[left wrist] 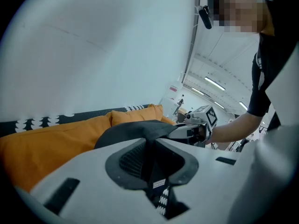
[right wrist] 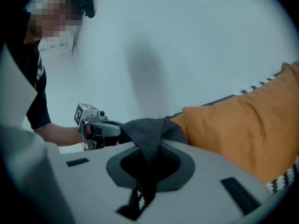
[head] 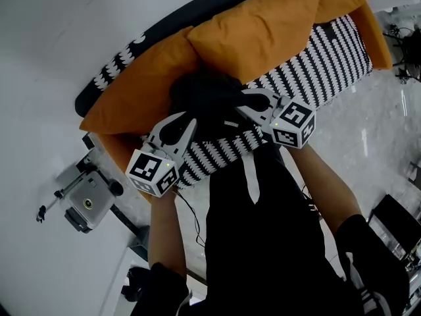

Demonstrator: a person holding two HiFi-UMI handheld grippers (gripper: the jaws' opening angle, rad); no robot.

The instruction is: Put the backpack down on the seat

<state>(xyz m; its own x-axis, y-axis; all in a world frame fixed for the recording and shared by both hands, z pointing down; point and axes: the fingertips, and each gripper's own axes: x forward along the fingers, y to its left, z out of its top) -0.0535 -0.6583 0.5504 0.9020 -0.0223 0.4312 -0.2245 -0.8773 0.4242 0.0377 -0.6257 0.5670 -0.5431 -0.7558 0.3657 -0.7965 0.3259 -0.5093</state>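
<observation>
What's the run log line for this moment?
left gripper: shut on backpack | right gripper: shut on backpack | backpack: held over striped seat

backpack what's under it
The black-and-white patterned seat; orange cushions stand behind. The backpack hides the patch beneath, so contact cannot be told.

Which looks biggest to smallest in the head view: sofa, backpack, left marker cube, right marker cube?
1. sofa
2. backpack
3. left marker cube and right marker cube look alike, so I won't rank them.
</observation>
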